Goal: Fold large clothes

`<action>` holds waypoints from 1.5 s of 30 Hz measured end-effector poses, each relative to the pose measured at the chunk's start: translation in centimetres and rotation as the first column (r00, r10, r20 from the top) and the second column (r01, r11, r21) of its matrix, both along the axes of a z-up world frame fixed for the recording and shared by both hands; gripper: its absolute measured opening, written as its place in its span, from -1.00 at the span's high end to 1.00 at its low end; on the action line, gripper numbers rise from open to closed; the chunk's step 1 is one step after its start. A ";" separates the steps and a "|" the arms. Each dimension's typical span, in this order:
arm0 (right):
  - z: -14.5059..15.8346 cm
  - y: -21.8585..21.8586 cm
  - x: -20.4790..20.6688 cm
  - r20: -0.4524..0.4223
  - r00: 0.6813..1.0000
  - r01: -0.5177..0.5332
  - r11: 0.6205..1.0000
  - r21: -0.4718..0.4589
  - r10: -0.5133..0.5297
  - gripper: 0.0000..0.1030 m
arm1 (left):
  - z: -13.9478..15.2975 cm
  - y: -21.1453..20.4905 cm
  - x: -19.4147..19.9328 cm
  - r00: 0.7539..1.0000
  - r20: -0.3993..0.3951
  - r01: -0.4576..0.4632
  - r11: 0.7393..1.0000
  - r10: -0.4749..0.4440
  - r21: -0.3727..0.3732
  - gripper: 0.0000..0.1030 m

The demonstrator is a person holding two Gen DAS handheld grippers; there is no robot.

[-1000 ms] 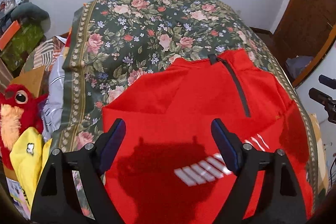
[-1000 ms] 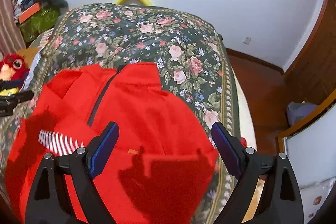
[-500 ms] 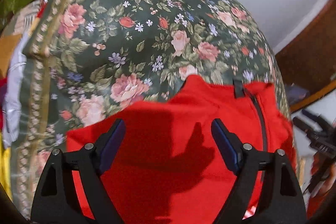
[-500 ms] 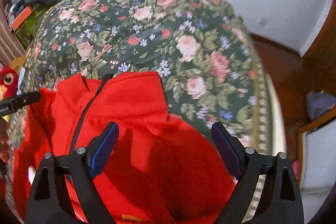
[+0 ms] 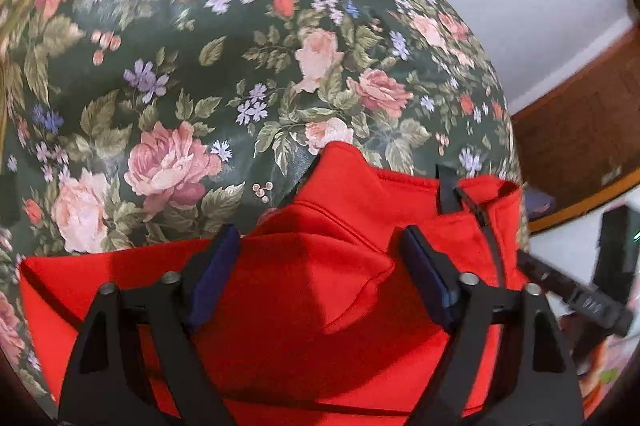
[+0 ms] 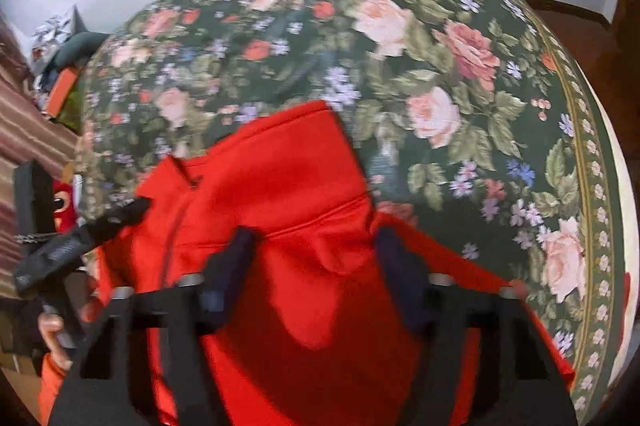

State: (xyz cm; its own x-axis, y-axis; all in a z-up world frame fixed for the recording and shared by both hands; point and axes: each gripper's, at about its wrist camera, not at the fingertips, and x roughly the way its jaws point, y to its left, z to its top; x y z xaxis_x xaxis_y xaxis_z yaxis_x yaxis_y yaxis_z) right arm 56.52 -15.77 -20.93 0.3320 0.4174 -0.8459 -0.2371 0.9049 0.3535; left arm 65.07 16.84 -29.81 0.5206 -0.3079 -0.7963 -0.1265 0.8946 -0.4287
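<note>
A red zip-neck top (image 5: 320,290) lies on a bed under a dark green floral bedspread (image 5: 192,74), at the near end of it, its collar toward the far wall. The left gripper (image 5: 320,278) is spread wide just above the left shoulder, and a raised fold of the red cloth stands between its blue-padded fingers (image 5: 214,274); whether the pads touch the fabric cannot be told. The right gripper (image 6: 316,278) is likewise parted, over the right shoulder below the collar seam, with a bulge of cloth between its fingers (image 6: 230,274); that view is blurred, so contact there is also uncertain. The dark zipper (image 5: 486,222) runs from the collar toward the camera, so the garment's long axis lies along the bed, neck away and hem out of sight below the frames. In the right wrist view the other gripper's black body sits at the left edge with a hand (image 6: 52,330) on it, and a red plush toy (image 6: 64,204) shows beside the bed. Nothing lies on the garment.
</note>
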 end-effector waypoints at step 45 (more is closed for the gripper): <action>3.5 -2.4 -32.2 0.058 0.986 -0.150 0.985 -0.088 0.155 0.90 | 3.9 -7.8 -37.5 0.973 -0.016 0.226 0.928 -0.232 0.295 0.89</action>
State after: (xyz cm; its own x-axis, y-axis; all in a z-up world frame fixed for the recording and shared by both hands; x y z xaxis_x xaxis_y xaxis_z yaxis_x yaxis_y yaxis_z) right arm 24.35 -18.19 -17.38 0.3245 0.3969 -0.8586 -0.3946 0.8818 0.2584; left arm 27.53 9.07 -25.90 0.4797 -0.1749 -0.8598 0.1022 0.9844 -0.1432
